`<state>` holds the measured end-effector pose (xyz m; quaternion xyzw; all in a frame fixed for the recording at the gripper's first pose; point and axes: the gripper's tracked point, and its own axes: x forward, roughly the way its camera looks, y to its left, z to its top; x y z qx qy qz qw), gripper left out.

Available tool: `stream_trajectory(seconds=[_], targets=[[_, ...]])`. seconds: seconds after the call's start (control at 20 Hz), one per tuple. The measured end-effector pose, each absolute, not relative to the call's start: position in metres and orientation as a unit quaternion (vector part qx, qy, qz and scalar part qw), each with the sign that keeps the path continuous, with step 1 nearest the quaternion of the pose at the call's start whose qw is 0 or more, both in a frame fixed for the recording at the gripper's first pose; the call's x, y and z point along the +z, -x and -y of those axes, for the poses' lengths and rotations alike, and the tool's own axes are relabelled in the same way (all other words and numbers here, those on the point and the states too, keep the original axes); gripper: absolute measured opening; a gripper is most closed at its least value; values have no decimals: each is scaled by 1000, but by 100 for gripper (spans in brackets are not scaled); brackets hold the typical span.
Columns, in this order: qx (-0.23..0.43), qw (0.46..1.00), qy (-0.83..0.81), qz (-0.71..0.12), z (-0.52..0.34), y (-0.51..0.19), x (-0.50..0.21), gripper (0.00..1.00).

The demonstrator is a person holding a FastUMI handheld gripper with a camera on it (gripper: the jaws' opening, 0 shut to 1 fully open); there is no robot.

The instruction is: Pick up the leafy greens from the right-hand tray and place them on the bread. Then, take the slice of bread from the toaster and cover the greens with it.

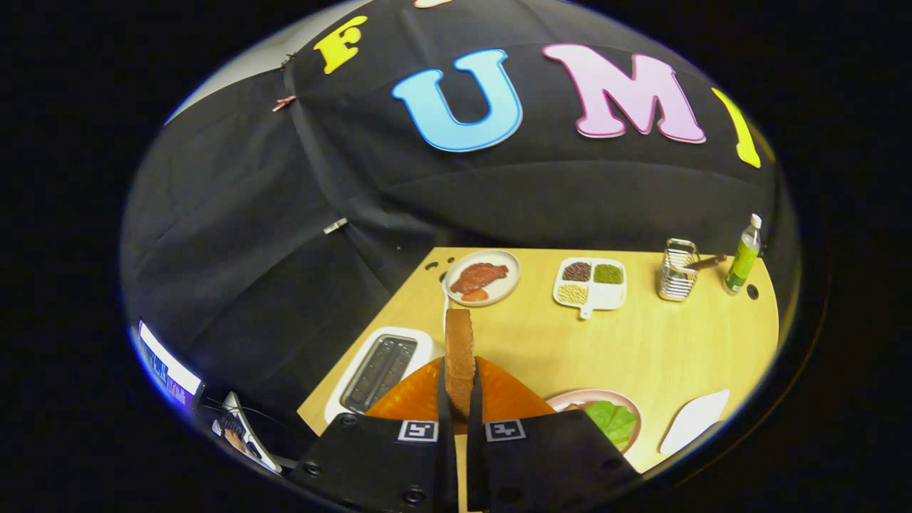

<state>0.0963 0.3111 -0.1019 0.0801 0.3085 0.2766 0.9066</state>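
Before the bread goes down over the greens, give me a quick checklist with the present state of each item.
1. Grip: hand-held gripper shut on the bread slice, held on edge between both fingers: ok.
2. Slice out of the toaster, slots look empty: ok.
3. Greens lie on the pink plate: ok.
4. Bread under the greens: cannot tell.
5. Slice over the greens: not ok, the plate lies off to the right.
6. Slice flat for covering: not ok, upright.
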Motion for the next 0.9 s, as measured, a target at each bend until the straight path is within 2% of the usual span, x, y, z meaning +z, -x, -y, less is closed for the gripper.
stream_trajectory(seconds=[0.65, 0.9], targets=[[232, 870, -144, -411, -224, -100, -200, 9], [242, 858, -149, -429, -218, -91, -230, 10]])
